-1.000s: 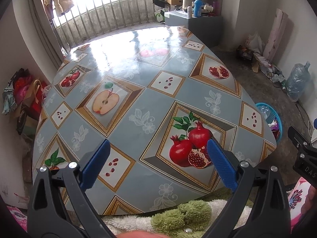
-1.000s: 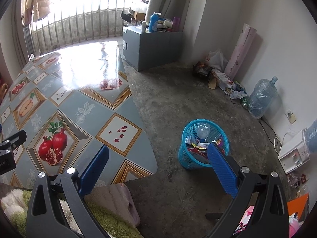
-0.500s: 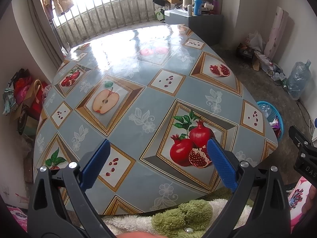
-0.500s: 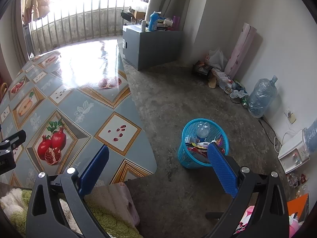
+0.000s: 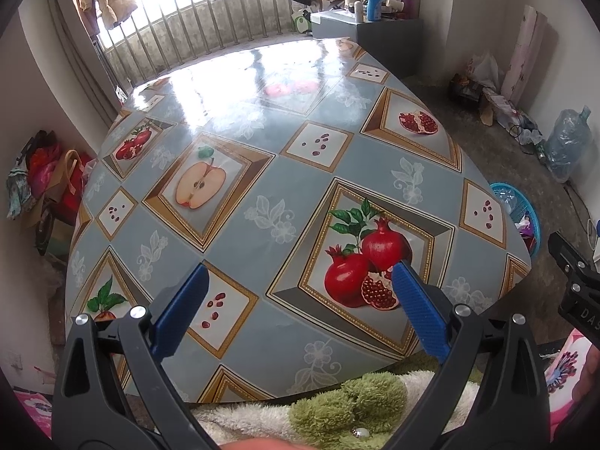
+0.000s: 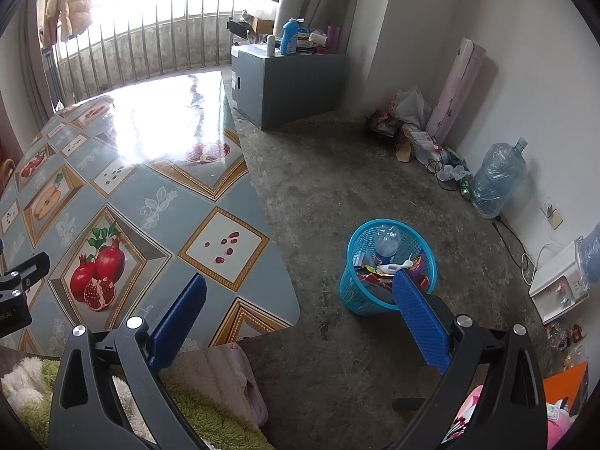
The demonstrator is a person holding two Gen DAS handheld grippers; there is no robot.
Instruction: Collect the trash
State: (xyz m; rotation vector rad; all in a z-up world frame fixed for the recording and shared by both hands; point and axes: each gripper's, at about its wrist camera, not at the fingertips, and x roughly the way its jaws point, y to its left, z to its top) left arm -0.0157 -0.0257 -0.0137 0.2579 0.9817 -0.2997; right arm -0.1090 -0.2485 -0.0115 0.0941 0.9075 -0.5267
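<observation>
Blue mesh trash basket [image 6: 375, 296] upright on floor, holding wrappers, bottle [image 6: 386, 245]

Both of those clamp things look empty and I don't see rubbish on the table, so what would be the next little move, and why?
Probably none beyond lowering both to rest. The left gripper and right gripper are open and empty, the fruit-patterned table top shows nothing loose, and the blue mesh plastic basket on the floor already holds a bottle and wrappers.

— From where does the left view look?
— From the near edge of the desk [image 5: 262, 195], close above it, facing the balcony railing [image 5: 210, 26].
— And the right?
— More rightward, over the floor [image 6: 337, 172]. Both share the desk corner and the blue basket [image 6: 352, 292].
</observation>
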